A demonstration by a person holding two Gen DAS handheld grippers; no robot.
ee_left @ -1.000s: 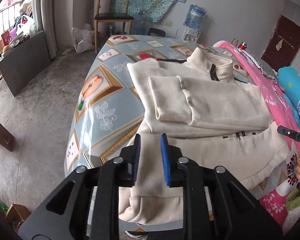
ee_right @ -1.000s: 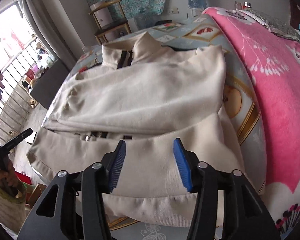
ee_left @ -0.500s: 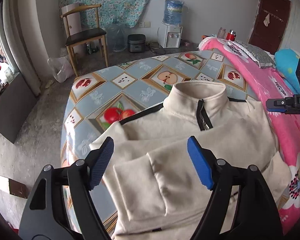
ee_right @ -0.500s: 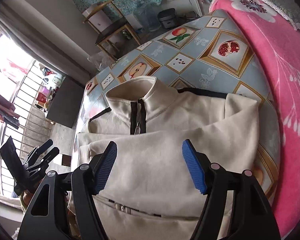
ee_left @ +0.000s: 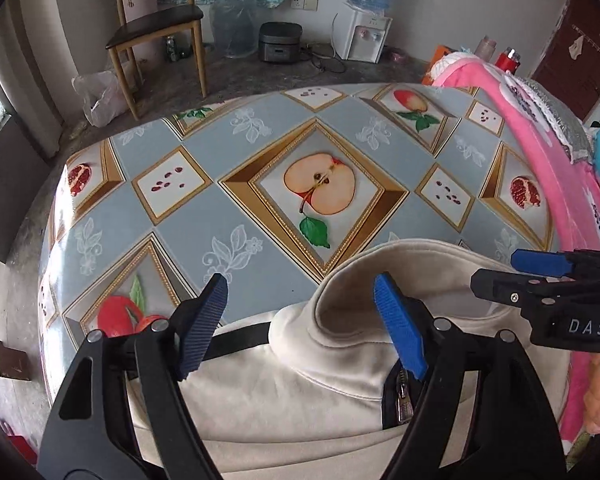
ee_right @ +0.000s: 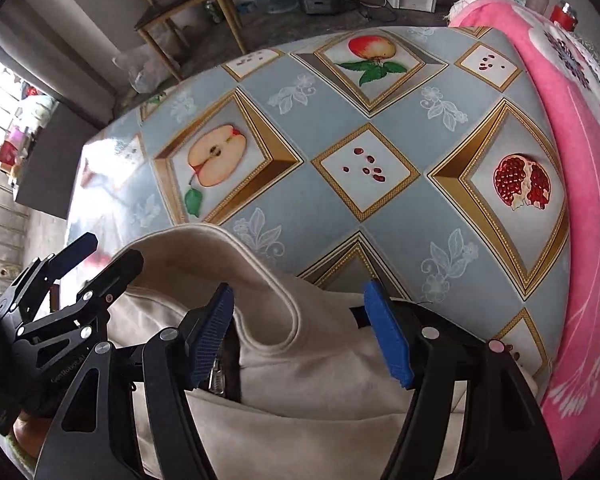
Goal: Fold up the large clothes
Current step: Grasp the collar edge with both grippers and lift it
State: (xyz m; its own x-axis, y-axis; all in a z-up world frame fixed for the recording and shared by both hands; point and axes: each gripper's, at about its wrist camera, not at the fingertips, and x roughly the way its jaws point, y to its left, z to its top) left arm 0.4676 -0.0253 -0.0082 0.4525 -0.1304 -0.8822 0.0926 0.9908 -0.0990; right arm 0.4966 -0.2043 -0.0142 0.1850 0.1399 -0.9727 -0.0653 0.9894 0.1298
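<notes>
A fruit-print cloth [ee_left: 260, 200] covers the bench, bare ahead of both grippers as far as its far edge. Past that edge lie concrete floor, a chair [ee_left: 156, 28], a rice cooker [ee_left: 280, 40] and a water dispenser [ee_left: 366, 36]. A pink blanket [ee_right: 580, 160] runs along the right side. The cream jacket [ee_left: 300, 400] lies under both grippers, its collar [ee_left: 380, 280] standing up just ahead. The left gripper [ee_left: 300, 320] is spread wide, empty, over the collar's left half. The right gripper [ee_right: 300, 332] is spread too, straddling the collar's right edge, close beside the left one.
</notes>
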